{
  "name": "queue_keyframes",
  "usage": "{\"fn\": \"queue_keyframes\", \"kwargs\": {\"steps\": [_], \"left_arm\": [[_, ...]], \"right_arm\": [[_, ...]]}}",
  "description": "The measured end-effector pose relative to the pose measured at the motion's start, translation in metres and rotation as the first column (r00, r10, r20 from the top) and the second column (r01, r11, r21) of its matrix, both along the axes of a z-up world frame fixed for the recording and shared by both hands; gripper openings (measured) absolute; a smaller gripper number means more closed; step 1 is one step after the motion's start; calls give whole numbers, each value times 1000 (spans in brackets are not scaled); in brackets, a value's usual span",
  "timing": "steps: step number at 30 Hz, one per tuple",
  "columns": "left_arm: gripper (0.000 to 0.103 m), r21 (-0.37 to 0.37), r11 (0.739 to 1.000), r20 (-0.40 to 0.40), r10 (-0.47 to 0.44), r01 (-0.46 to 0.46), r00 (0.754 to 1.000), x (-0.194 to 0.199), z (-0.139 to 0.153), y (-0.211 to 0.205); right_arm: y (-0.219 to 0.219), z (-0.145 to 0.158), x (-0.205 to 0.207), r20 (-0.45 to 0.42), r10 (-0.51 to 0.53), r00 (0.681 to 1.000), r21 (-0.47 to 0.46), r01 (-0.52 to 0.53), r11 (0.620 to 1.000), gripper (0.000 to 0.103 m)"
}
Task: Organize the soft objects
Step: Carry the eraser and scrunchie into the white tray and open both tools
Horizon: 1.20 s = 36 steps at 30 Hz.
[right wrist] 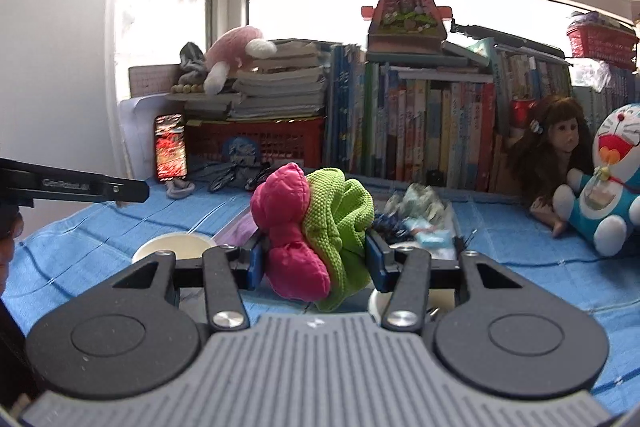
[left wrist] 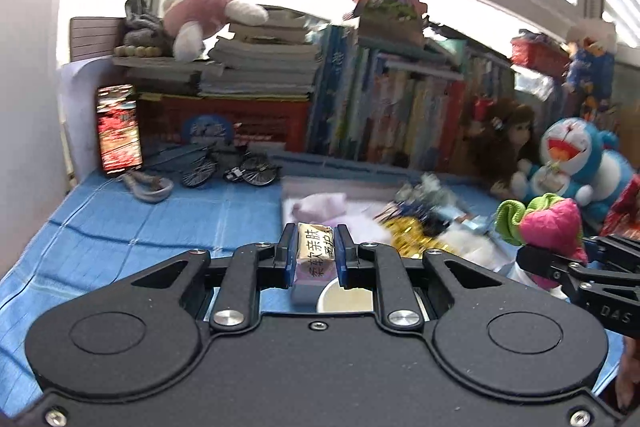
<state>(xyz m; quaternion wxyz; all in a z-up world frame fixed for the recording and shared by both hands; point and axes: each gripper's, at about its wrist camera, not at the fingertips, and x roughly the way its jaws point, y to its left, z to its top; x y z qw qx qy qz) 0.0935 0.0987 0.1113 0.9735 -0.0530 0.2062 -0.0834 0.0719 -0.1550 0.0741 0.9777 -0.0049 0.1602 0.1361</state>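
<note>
L gripper clamps crinkly tissue pack; R gripper squeezes knobbly pink-green plush.

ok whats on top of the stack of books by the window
A pink and white plush toy lies on the book stack, with a grey figure beside it. What lies behind them is hidden.

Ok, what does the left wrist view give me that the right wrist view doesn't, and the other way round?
Only the left wrist view shows the left tongs shut on a small tissue pack, and a pale purple cloth beyond it.

Only the right wrist view shows the right tongs gripping the pink and green plush from both sides, and the doll sharply.

Both show the blue cloth, the row of books, the phone and the blue cat plush.
</note>
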Motion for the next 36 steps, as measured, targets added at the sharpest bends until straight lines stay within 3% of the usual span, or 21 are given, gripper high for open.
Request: {"fn": "queue_keyframes", "kwargs": {"steps": [7,20,26,36], "left_arm": [[18,-22,998,-27,-61,60,998,29,21,-4],[18,-76,991,-200,-124,111,972,131,31,-24],[18,-58,996,-276,-87,74,957,193,16,-41],[18,6,1000,-363,-15,19,932,277,-25,-49]], "right_arm": [[-14,22,26,-42,-10,999,3,10,1000,54],[-15,48,129,-244,43,969,113,-15,993,54],[-5,27,188,-350,26,936,135,22,991,54],[7,-21,259,-530,21,848,231,120,965,54]]}}
